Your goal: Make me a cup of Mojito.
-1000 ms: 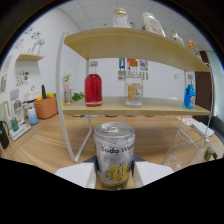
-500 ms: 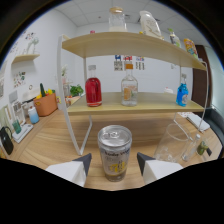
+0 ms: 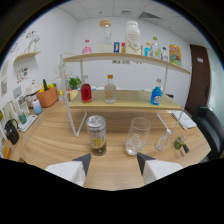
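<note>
A silver soda-water can with a yellow label (image 3: pixel 97 135) stands upright on the wooden table (image 3: pixel 55 140), just ahead of the spread, empty gripper (image 3: pixel 111 161). Beside it stands a clear drinking glass (image 3: pixel 137 136); beyond, a two-tier wooden shelf (image 3: pixel 125 104) holds bottles.

Wooden table (image 3: pixel 60 145) with soda can (image 3: pixel 96 135), glass (image 3: pixel 137 136), shelf rack (image 3: pixel 120 100)

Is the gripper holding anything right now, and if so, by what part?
Nothing is held. The gripper is open, and the soda can stands on the table just ahead of its fingers, beside the glass.
</note>
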Action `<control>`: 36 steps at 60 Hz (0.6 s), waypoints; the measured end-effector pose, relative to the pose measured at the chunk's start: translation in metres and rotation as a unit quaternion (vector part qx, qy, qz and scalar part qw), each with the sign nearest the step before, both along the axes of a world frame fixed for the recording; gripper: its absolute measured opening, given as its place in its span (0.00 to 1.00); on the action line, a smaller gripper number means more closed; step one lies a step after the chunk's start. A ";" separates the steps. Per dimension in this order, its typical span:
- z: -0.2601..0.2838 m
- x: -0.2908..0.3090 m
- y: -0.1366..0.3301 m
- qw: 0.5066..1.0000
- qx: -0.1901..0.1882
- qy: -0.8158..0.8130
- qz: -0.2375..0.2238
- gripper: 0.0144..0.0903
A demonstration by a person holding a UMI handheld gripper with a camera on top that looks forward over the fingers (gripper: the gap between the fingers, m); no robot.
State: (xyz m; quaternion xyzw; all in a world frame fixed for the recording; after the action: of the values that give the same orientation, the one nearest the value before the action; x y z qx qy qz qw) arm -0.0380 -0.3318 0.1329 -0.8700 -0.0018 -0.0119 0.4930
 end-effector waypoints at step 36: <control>0.008 0.070 -0.037 1.000 -0.022 0.008 0.013 0.93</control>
State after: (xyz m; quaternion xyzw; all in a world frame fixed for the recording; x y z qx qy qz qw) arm 0.0316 -0.3688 0.1413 -0.8806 -0.0099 0.0016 0.4737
